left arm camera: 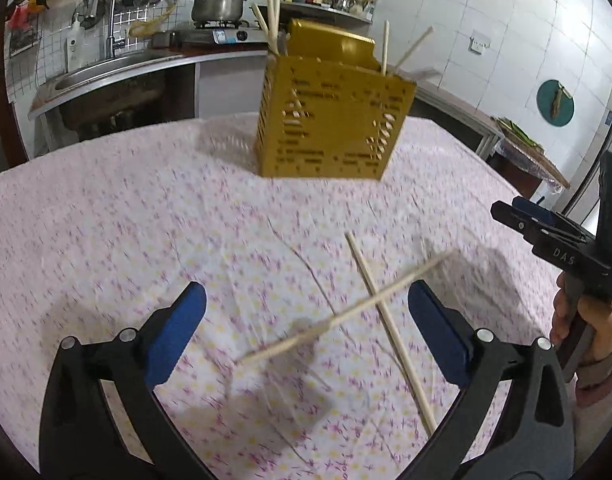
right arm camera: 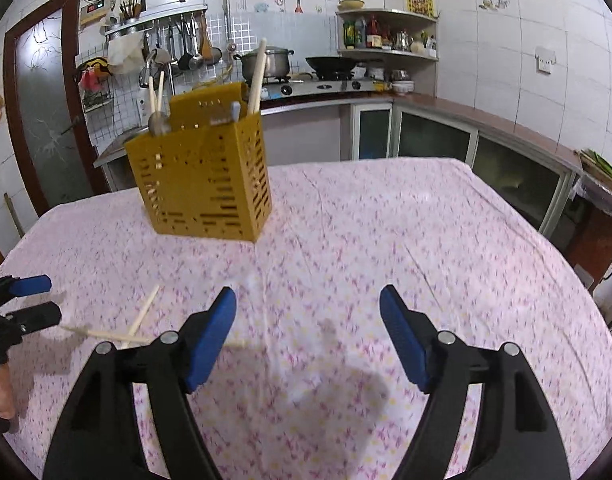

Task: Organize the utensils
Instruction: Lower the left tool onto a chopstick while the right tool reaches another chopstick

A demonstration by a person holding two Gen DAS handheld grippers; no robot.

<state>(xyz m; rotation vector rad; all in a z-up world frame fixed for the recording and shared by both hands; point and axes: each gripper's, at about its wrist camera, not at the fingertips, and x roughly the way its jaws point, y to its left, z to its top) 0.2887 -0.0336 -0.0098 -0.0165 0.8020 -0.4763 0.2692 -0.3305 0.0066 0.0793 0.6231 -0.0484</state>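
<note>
A table (right arm camera: 426, 220) under a pink flowered cloth (left arm camera: 125, 220) filled most of both views, and everything on it is placed here by the yellow utensil holder (left arm camera: 326, 120) that stood upright toward its far side. Behind the holder ran a kitchen counter (right arm camera: 446, 104) with a steel pot (left arm camera: 217, 6) on a stove, a sink (left arm camera: 101, 70) to one side of it, and a corner shelf (right arm camera: 386, 34) of bottles higher up on the tiled wall. The holder was perforated and carried several chopsticks upright in its compartments, along with a spoon (right arm camera: 158, 122) whose bowl showed at the back. On the near side of the holder, well apart from it, two loose chopsticks (left arm camera: 390, 320) lay crossed on the cloth, one over the other. The left gripper (left arm camera: 306, 300) hung above them with its jaws spread wide and released, nothing pressed between its blue pads (left arm camera: 177, 332); the crossing point of the sticks fell in the gap between the fingers. The right gripper (right arm camera: 308, 308) sat nearer than the holder and to the right of the crossed sticks, its jaws apart and gripping nothing, only cloth showing between them. A hand (left arm camera: 586, 320) held its handle at the edge of the left wrist view.
</note>
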